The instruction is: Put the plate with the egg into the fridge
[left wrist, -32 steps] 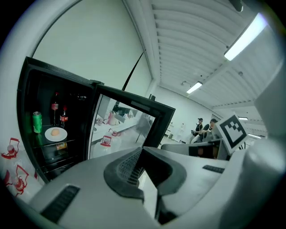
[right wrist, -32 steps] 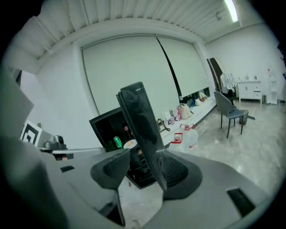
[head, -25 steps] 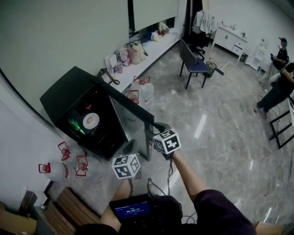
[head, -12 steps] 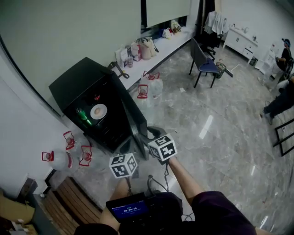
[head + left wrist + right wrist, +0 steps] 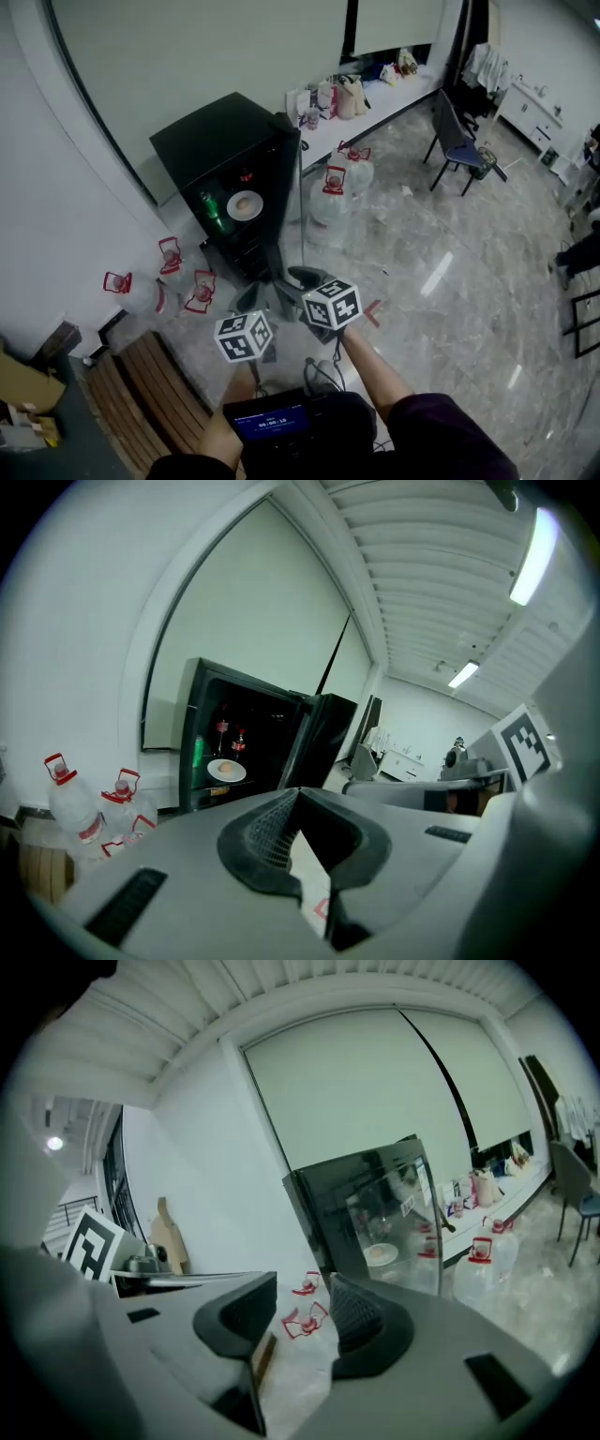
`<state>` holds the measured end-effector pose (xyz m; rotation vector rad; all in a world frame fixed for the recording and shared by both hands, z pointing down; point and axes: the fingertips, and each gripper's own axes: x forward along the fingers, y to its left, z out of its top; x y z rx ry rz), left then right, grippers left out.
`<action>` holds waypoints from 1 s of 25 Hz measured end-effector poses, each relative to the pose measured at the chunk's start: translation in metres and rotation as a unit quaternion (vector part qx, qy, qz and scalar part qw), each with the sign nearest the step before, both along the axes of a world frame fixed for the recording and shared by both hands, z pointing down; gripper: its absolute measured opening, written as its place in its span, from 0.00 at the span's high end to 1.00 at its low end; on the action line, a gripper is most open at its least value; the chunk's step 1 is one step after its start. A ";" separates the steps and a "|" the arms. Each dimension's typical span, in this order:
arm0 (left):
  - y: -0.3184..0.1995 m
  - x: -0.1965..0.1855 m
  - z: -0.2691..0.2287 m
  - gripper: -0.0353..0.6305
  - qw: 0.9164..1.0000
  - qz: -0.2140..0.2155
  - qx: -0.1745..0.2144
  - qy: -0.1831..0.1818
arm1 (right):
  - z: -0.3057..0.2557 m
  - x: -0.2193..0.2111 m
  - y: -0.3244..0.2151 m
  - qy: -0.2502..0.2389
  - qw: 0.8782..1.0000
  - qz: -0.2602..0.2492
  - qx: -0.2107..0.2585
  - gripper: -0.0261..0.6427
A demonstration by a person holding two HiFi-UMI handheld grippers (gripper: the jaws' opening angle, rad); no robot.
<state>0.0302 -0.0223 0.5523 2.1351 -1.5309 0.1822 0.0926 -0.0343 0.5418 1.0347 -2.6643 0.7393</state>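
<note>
The white plate with the egg [image 5: 244,204] rests on a shelf inside the black fridge [image 5: 220,141], beside a green bottle [image 5: 208,208]. The fridge's glass door [image 5: 287,202] stands open, edge-on in the head view. Both grippers hover low in front of the fridge, apart from the plate. My left gripper [image 5: 251,300] [image 5: 295,794] is shut on nothing; its view shows the plate [image 5: 226,770] far ahead. My right gripper [image 5: 302,278] [image 5: 300,1312] is open near the door's lower edge. Its jaws have just been closing a little, with nothing between them. It sees the plate [image 5: 380,1254] through the glass door [image 5: 394,1208].
Water jugs with red handles stand left of the fridge [image 5: 141,292] and right of it [image 5: 333,192]. A low ledge with bags [image 5: 347,94] runs along the back wall, and a chair [image 5: 459,141] stands beyond. Wooden planks [image 5: 141,394] lie at lower left. A recording device [image 5: 272,424] hangs at my chest.
The head view has swung round, so the fridge now sits higher and nearer the middle. Both grippers moved sideways with it. The door, seen broadside before, is now edge-on.
</note>
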 end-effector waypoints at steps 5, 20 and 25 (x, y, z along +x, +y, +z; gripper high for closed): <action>0.003 -0.038 -0.007 0.93 1.000 -0.013 0.011 0.020 | -0.001 -0.030 0.004 -0.042 0.999 -0.020 -0.016 0.87; -0.003 -0.024 -0.020 0.93 0.998 0.031 0.036 0.031 | -0.015 -0.035 -0.007 -0.103 0.994 -0.015 -0.025 0.95; -0.006 -0.017 -0.026 0.93 0.998 0.035 0.045 0.026 | -0.020 -0.031 -0.005 -0.098 0.995 -0.016 -0.006 0.95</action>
